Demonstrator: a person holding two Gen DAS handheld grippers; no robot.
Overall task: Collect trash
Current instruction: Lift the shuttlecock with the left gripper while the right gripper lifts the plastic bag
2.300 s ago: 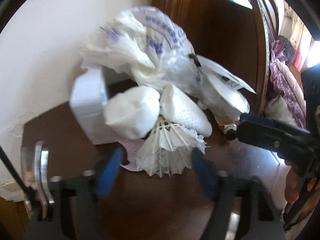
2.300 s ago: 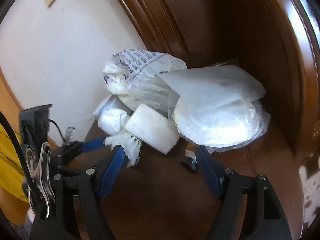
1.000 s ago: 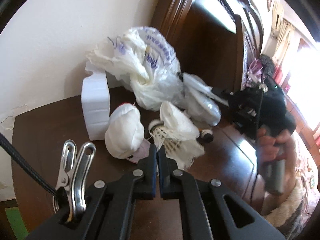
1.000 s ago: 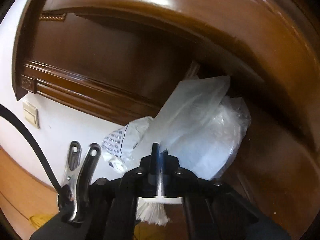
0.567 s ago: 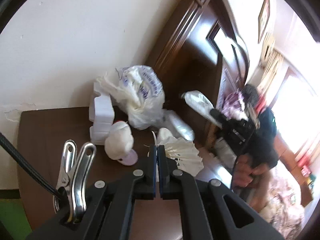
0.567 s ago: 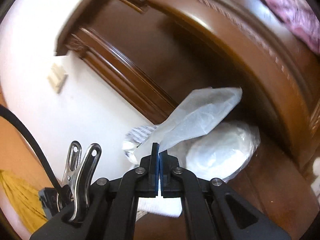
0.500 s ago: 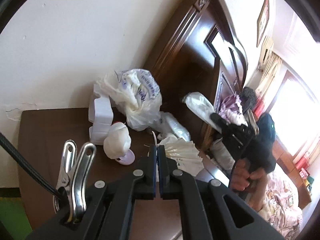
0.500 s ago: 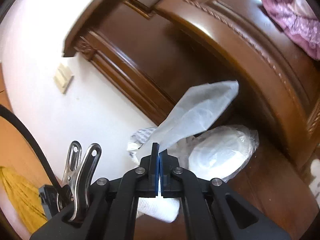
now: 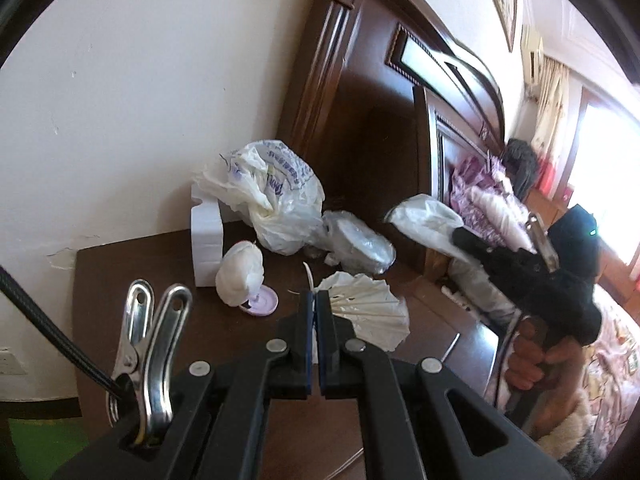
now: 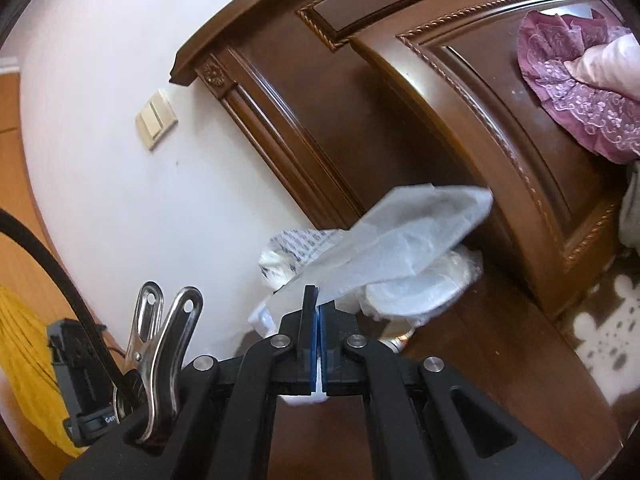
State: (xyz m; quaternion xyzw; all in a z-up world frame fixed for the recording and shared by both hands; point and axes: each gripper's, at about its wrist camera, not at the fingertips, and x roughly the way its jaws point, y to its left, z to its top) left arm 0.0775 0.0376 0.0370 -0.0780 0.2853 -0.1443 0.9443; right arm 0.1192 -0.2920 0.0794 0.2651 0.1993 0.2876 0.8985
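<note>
In the left wrist view, my left gripper (image 9: 316, 304) is shut on a white pleated paper wrapper (image 9: 364, 314), which fans out above the dark nightstand (image 9: 132, 280). My right gripper (image 10: 316, 300) is shut on the corner of a clear plastic bag (image 10: 400, 240) that hangs in the air. It also shows at the right of the left wrist view, where the right gripper (image 9: 458, 236) holds the clear bag (image 9: 424, 220). Left on the nightstand are a printed plastic bag (image 9: 272, 200), a white foam block (image 9: 206, 240), a crumpled white wad (image 9: 240, 276), a purple lid (image 9: 262, 302) and a wrapped round disc (image 9: 360, 244).
A tall dark wooden headboard (image 9: 380, 120) rises right behind the nightstand. Beyond it is a bed with a purple lace pillow (image 10: 576, 92). A white wall with a light switch (image 10: 156, 120) is on the left. A person's hand (image 9: 536, 360) grips the right tool.
Both grippers, open at the pile at first, have shut and drawn back and up. The left one carries the pleated wrapper, the right one the clear bag, and the right one has rolled.
</note>
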